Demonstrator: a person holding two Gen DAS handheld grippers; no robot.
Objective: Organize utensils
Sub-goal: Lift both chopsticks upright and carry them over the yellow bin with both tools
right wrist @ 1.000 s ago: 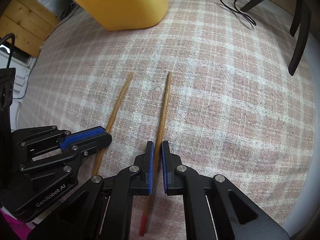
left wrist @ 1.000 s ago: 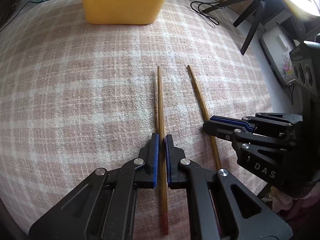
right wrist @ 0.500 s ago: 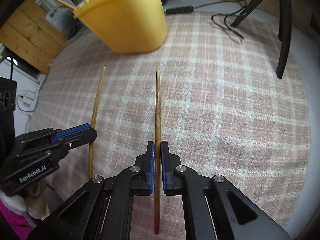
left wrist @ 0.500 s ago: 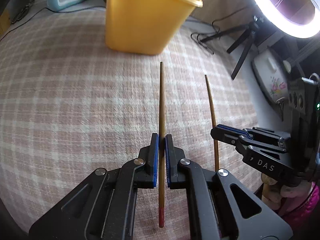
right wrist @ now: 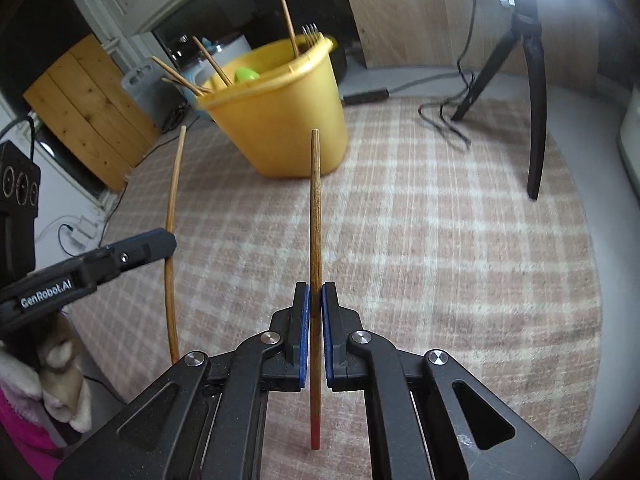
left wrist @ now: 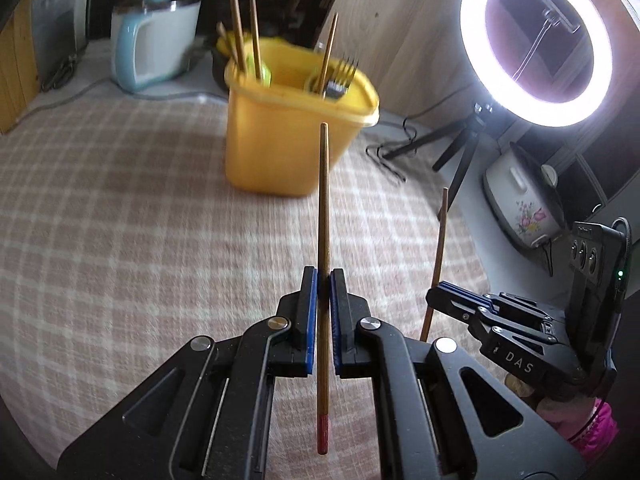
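Your left hand-held gripper is angled downward, its blue-padded jaws drawn together until only a narrow slit remains, clamped on a chopstick. Your right hand-held gripper takes the same downward tilt, jaws likewise pressed onto a second chopstick. The two units sit side by side, near each other but apart. Your pink sleeve shows behind the left unit.

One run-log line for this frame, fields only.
left gripper: shut on chopstick | right gripper: shut on second chopstick | both off tablecloth | yellow bin ahead
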